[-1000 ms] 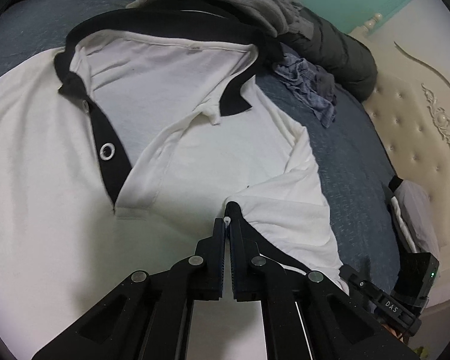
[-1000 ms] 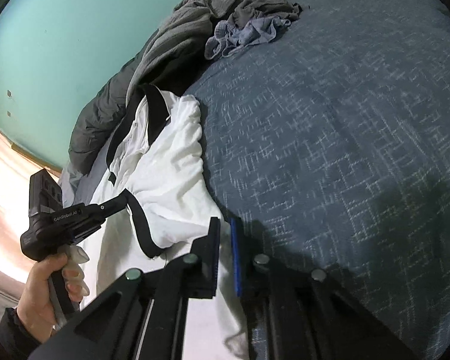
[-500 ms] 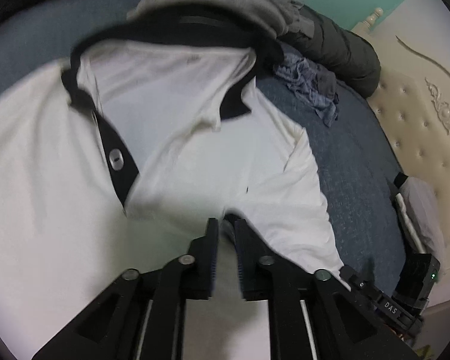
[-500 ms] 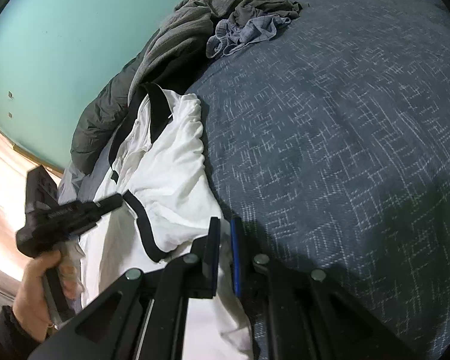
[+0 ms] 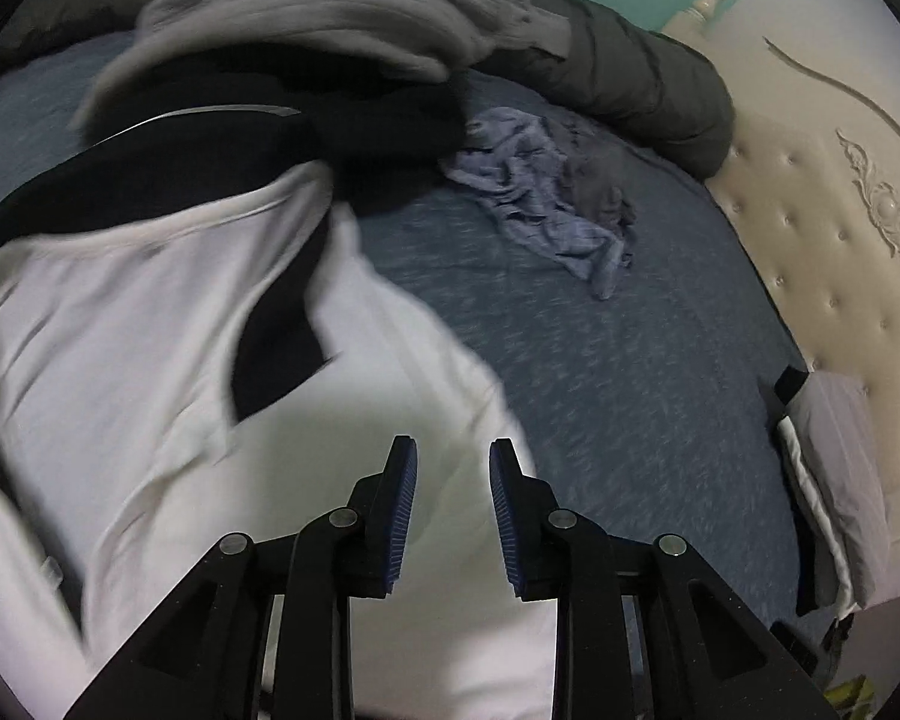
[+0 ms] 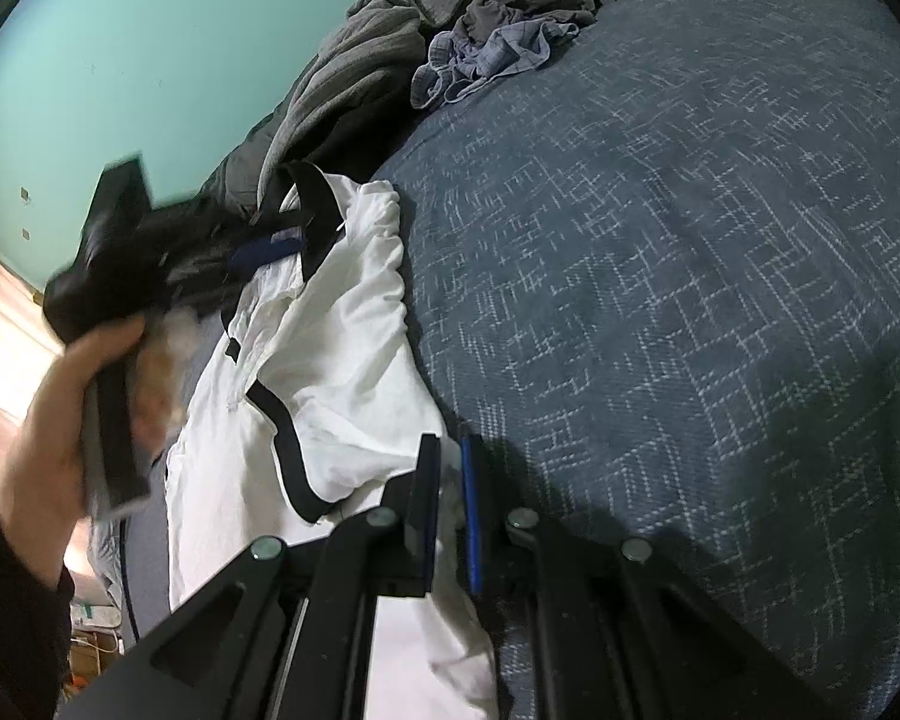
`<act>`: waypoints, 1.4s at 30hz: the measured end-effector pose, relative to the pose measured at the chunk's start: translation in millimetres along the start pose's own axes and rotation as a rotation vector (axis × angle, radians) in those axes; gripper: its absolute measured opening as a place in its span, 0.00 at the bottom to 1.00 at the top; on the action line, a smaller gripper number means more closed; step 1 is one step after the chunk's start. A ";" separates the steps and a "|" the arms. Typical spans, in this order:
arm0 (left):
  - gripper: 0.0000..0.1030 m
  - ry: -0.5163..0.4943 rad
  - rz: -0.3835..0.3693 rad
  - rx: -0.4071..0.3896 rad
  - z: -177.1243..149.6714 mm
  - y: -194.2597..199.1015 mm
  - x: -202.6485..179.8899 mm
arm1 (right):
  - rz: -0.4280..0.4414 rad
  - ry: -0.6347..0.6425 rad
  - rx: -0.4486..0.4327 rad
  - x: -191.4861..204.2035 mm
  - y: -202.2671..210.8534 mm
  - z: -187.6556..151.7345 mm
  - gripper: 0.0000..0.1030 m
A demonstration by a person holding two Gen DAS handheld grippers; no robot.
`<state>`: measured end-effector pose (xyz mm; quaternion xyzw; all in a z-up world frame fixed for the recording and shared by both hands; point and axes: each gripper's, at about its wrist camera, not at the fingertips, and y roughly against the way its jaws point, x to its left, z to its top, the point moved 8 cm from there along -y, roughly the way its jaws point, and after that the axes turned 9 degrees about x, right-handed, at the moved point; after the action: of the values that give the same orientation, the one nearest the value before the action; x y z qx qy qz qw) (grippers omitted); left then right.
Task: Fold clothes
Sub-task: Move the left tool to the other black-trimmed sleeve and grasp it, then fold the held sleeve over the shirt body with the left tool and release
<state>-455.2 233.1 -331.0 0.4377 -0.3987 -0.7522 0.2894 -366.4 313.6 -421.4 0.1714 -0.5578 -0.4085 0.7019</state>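
Observation:
A white polo shirt [image 5: 150, 390] with a black collar and black trim lies on the blue bed cover [image 5: 600, 390]. My left gripper [image 5: 453, 450] hovers over the shirt's shoulder edge. Its jaws are opening and nothing is between them. In the right wrist view the shirt [image 6: 342, 372] lies along the left side of the bed with a black-edged sleeve folded inward. My right gripper [image 6: 449, 450] is shut on the shirt's white fabric at its near edge. The blurred left gripper [image 6: 258, 252], held in a hand [image 6: 60, 420], is near the collar.
A heap of grey clothes [image 5: 330, 12] and a dark grey rolled quilt [image 5: 630, 78] lie beyond the collar. A crumpled blue checked garment [image 5: 546, 204] sits on the cover. The cream tufted headboard [image 5: 810, 210] and a pillow [image 5: 834, 450] are at the right. A teal wall [image 6: 150, 30] stands behind.
My left gripper let go of the sleeve it was pinching, opened, and swept across the shirt toward the collar side. The right gripper stayed put, still holding the fabric.

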 end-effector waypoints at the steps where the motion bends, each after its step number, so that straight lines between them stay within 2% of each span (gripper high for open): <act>1: 0.26 -0.010 0.008 0.008 3.0 -5.8 -3.1 | 0.004 -0.003 0.000 -0.5 0.1 0.1 0.07; 3: 0.26 -0.025 0.022 0.024 8.7 -17.2 -8.4 | 0.016 -0.015 0.004 -2.4 -0.3 0.2 0.07; 7: 0.26 -0.004 -0.004 0.051 13.7 -34.4 -8.3 | 0.017 -0.002 0.003 -2.0 1.4 -1.2 0.07; 9: 0.18 -0.008 -0.011 0.060 15.6 -40.6 -9.8 | 0.024 -0.014 0.000 -3.1 1.4 -1.0 0.07; 10: 0.06 -0.012 -0.010 0.060 17.2 -42.7 -10.4 | 0.025 -0.015 -0.002 -3.1 1.3 -1.1 0.07; 11: 0.03 -0.009 -0.001 0.052 20.2 -42.8 -9.2 | 0.025 -0.015 -0.005 -2.9 1.3 -1.3 0.07; 14: 0.02 0.004 0.001 0.018 30.9 -39.0 -4.8 | 0.019 -0.004 -0.010 -2.3 2.0 -2.1 0.07; 21: 0.02 -0.028 0.033 0.028 56.7 -53.5 -8.7 | 0.012 -0.004 -0.016 -4.2 2.7 -3.2 0.07; 27: 0.00 -0.008 0.063 0.028 63.1 -61.5 1.8 | 0.001 -0.009 -0.022 -5.5 2.7 -5.8 0.07; 30: 0.00 0.015 0.068 -0.009 68.7 -56.1 10.5 | 0.002 -0.018 -0.025 -7.1 2.8 -5.9 0.07; 32: 0.00 0.012 0.053 0.015 66.0 -57.5 9.5 | 0.003 -0.024 -0.029 -7.4 3.2 -5.6 0.07; 37: 0.00 0.016 0.011 -0.018 60.4 -27.3 5.8 | 0.008 -0.041 -0.030 -7.8 3.3 -5.7 0.07; 42: 0.00 -0.080 0.028 0.022 21.4 5.7 2.5 | 0.017 -0.054 -0.028 -7.8 4.4 -2.8 0.07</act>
<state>-474.9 235.6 -320.7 0.4050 -0.4243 -0.7603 0.2790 -362.4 321.6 -424.2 0.1457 -0.5720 -0.4150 0.6923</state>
